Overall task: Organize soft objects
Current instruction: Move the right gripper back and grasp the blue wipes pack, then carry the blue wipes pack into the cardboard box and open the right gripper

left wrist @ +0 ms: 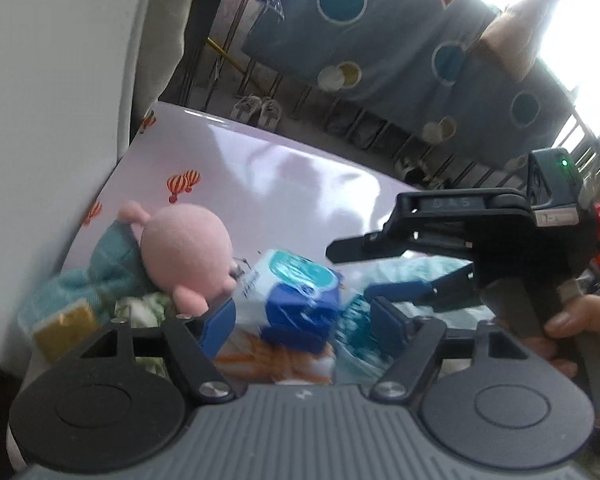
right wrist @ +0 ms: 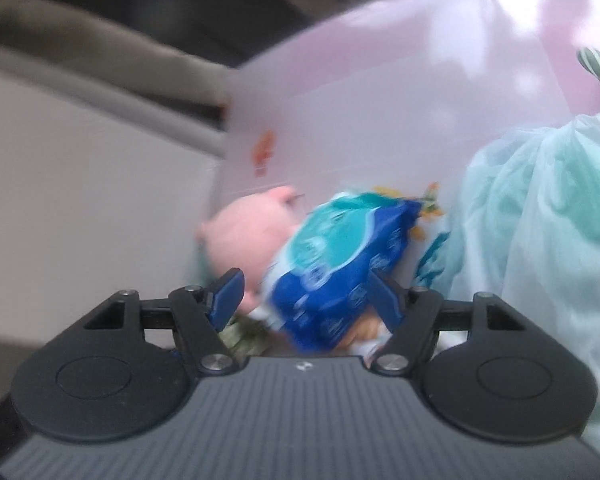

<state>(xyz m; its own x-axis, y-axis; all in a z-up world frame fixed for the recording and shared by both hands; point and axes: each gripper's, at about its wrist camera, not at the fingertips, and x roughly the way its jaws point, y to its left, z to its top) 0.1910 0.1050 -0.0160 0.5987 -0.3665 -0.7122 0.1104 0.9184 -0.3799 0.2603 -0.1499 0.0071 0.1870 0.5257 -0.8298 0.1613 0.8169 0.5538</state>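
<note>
A blue and teal tissue pack lies in a pink storage box, beside a pink plush toy in teal clothes. My left gripper is open, its fingers either side of the pack. My right gripper enters from the right, open, its blue fingers near the pack's right side. In the right wrist view the pack sits between the open right gripper's fingers, the plush behind it. A pale green plastic bag lies to the right.
A small gold packet and a green patterned soft item lie at the box's left. The box wall carries balloon prints. A white surface rises on the left. Shoes and a blue dotted cloth lie beyond.
</note>
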